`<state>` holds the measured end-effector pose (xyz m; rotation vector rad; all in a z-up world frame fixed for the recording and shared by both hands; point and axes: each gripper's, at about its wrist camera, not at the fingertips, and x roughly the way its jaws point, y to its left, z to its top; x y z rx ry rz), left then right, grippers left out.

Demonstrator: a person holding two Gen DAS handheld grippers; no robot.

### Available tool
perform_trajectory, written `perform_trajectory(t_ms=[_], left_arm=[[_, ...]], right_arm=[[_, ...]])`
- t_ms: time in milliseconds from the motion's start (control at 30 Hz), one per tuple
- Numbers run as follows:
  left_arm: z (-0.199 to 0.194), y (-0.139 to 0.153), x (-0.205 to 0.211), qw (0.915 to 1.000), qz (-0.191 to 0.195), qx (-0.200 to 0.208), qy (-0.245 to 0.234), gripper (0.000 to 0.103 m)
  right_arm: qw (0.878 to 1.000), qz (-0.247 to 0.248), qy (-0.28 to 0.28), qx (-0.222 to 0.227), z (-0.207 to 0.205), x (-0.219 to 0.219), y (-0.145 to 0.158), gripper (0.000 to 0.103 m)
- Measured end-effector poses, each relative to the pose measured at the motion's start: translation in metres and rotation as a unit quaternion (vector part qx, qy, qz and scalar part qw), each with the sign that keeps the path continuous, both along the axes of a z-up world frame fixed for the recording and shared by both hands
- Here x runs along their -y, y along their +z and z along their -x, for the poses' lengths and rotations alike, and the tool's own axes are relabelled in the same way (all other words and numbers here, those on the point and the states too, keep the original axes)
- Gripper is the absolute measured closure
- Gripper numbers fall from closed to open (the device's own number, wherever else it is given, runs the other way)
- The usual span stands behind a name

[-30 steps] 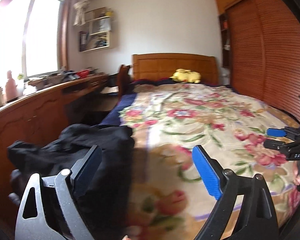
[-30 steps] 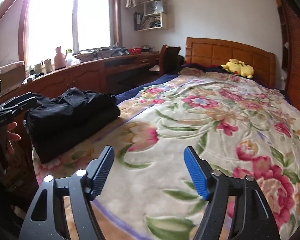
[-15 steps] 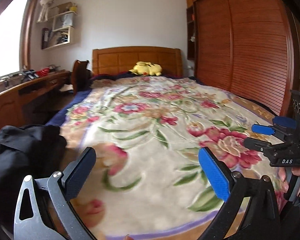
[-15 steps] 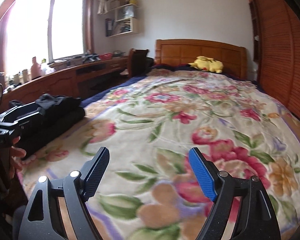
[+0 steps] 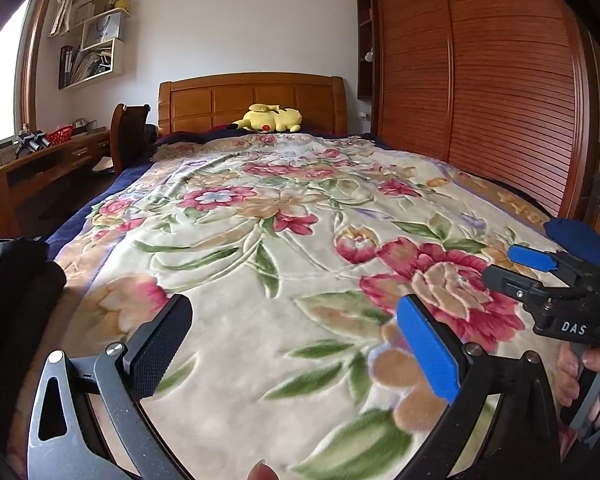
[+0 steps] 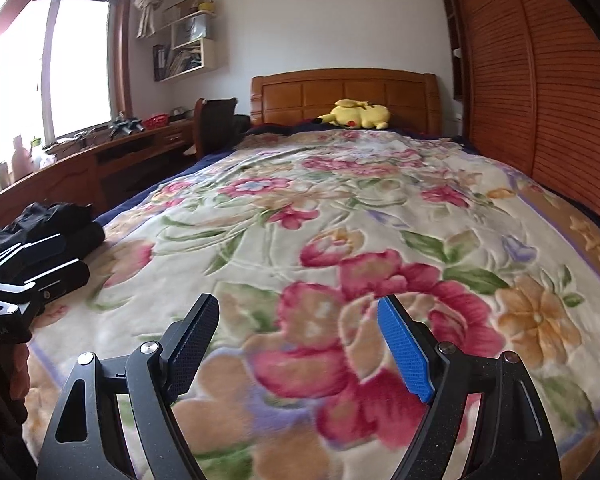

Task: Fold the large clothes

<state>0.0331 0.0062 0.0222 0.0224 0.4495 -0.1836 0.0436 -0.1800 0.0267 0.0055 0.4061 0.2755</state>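
Observation:
A folded black garment (image 6: 56,228) lies at the left front edge of the bed; it shows at the left edge of the left wrist view (image 5: 12,280). My left gripper (image 5: 296,344) is open and empty above the floral blanket (image 5: 300,220), to the right of the garment. My right gripper (image 6: 300,344) is open and empty over the blanket's front middle. The left gripper appears at the left edge of the right wrist view (image 6: 24,276), close by the garment. The right gripper appears at the right of the left wrist view (image 5: 556,280).
A yellow plush toy (image 5: 270,118) lies by the wooden headboard (image 5: 252,100). A wooden desk (image 6: 112,160) with clutter and a chair (image 6: 216,120) run along the left under the window. A slatted wooden wardrobe (image 5: 480,80) stands along the right.
Both grippers have swung to the right, away from the black garment, and now face the middle of the bed. Both stayed open and empty.

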Motion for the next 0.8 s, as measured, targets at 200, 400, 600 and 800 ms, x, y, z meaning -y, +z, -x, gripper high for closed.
perform_trajectory(t_ms=[200, 400, 600, 800], left_arm=[[-0.008, -0.001, 0.015, 0.9997, -0.013, 0.011, 0.015, 0.001], [-0.001, 0.0, 0.016, 0.9987, -0.022, 0.034, 0.032, 0.001], [0.017, 0.005, 0.009, 0.9967, -0.027, 0.059, 0.049, 0.001], [0.021, 0.004, 0.002, 0.9969, -0.012, 0.059, 0.05, 0.001]], right_arm=[[0.999, -0.002, -0.017, 0.033, 0.007, 0.005, 0.005, 0.02], [0.998, -0.003, -0.03, 0.059, 0.021, 0.008, -0.001, 0.02], [0.997, -0.005, -0.034, 0.066, 0.028, 0.01, -0.007, 0.02], [0.997, -0.009, -0.035, 0.073, 0.031, 0.013, -0.007, 0.02]])
